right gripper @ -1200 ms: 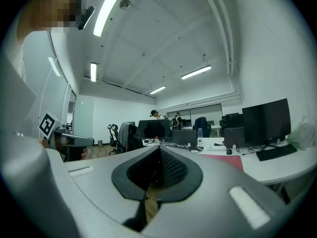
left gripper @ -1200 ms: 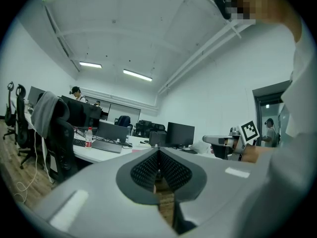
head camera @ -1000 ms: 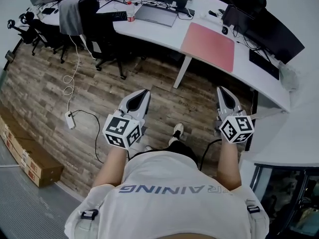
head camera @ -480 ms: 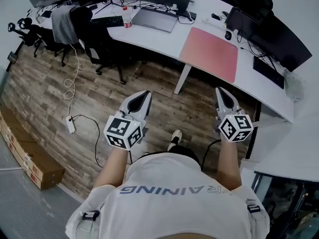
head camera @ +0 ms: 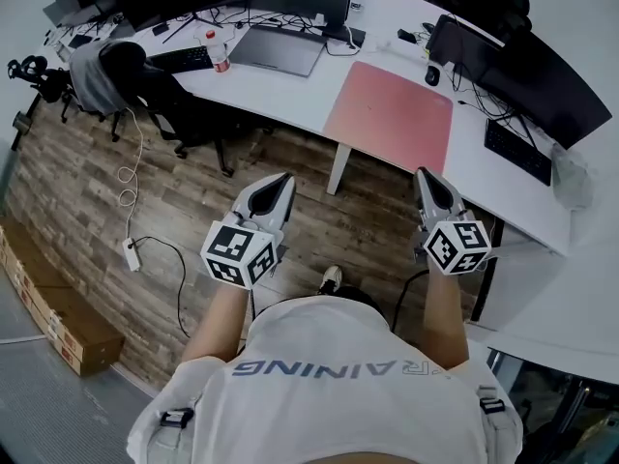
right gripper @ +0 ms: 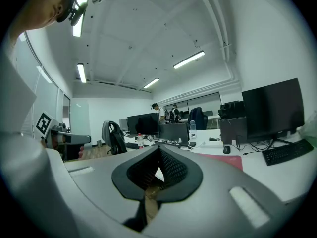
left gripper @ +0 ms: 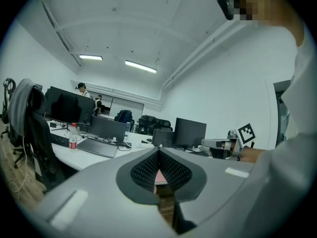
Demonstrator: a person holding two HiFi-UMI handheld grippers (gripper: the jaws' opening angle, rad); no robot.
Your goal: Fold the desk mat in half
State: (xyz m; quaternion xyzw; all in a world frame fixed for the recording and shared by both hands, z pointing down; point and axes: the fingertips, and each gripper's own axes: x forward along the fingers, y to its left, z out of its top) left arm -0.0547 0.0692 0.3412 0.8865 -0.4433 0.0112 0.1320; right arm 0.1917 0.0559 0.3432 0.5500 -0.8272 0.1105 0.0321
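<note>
Desk mat flat on desk

Left claw, right claw: jaws together, nothing between; both point forward, side by side.

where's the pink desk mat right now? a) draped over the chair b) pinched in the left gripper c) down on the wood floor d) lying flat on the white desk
D: the pink desk mat lies flat and unfolded on the white desk, while the left gripper and right gripper are short of it, over the floor.
</note>
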